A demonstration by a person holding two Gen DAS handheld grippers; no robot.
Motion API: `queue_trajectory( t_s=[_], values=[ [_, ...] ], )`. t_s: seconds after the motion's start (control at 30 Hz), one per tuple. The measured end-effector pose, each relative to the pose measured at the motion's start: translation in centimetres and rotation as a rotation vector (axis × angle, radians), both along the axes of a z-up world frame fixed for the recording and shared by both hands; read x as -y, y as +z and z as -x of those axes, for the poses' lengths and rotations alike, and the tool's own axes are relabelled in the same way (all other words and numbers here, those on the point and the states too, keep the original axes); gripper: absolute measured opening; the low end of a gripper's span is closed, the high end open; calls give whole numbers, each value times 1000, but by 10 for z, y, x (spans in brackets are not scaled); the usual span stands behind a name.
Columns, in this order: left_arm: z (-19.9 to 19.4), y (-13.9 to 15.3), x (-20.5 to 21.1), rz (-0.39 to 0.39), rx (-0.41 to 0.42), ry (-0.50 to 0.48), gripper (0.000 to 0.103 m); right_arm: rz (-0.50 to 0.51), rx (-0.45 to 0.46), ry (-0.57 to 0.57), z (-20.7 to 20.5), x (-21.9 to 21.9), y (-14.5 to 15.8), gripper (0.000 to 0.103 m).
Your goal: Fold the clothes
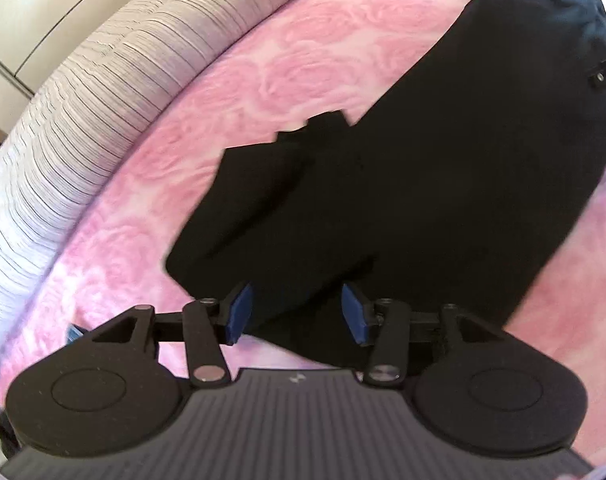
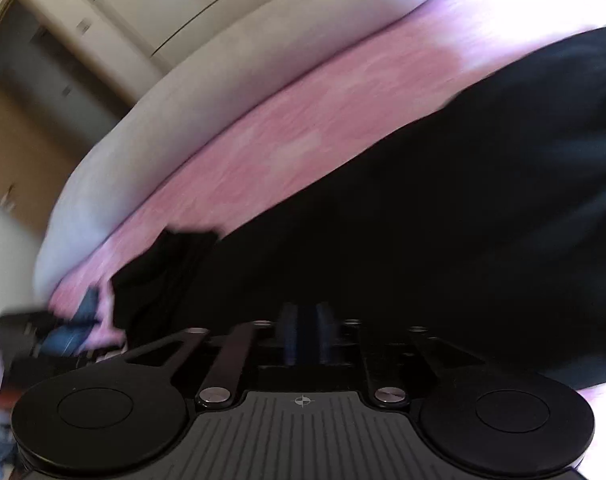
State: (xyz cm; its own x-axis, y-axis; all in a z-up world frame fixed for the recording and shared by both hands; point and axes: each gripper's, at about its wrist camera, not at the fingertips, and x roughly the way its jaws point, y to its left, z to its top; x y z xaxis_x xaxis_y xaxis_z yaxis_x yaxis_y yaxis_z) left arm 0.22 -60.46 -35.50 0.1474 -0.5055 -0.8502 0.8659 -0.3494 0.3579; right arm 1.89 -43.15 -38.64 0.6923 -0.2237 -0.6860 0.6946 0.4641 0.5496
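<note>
**Q:** Reading left to right from the pink blanket [image 1: 303, 68], what lies where, and which way does the garment run?

**A:** At the blanket's left edge is a grey ribbed cover [image 1: 75, 92], finely striped and curving round the bed's border. The blanket itself is plush, with a raised rose pattern. On it lies the black garment [image 1: 443, 184], matte and smooth. Its long axis runs diagonally, from the near end by my left gripper [image 1: 299, 308] up to a gathered, puckered end at the blanket's far right. A stepped flap of the same cloth juts out on the garment's left side.

**Q:** How do your left jaws stand?

**A:** Spread wide. My blue pads [image 1: 239, 310] sit apart on either side of the garment's near end and clamp nothing. I am held low over the blanket, fingers pointing along the garment.

**Q:** And the right?

**A:** This view is blurred. My right gripper [image 2: 305, 334] is tilted, so the blanket's pink band [image 2: 303, 136] slants across the frame, with a pale cover [image 2: 183, 100] at its left. The black garment [image 2: 443, 240] fills the space to the blanket's right and below. My blue pads [image 2: 289, 334] stand nearly together with dark cloth around them; whether cloth is pinched between them I cannot tell. The other gripper [image 2: 63, 336] shows faintly at the blanket's lower left.
</note>
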Motion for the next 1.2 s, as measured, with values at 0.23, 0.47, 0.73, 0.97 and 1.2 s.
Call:
queue_trajectory(
  t_s=[0.23,0.47,0.73,0.97,1.2],
  values=[
    [-35,-9,14,68,-25,-46,50,-47,67,140,-87,-20,-20,53],
    [-67,-14,28,146,-81,-79,51,-70,76,77,-150,-2,-42,55],
    [-129,-9,62,185,-349,249,52,-18,24,22,-195,24,-60,56],
    [-175,-15,66,156,-497,497,54,6,25,1,-210,25,-60,56],
    [-177,-13,55,149,-525,485,54,-45,55,-43,-211,27,-52,2]
  ],
)
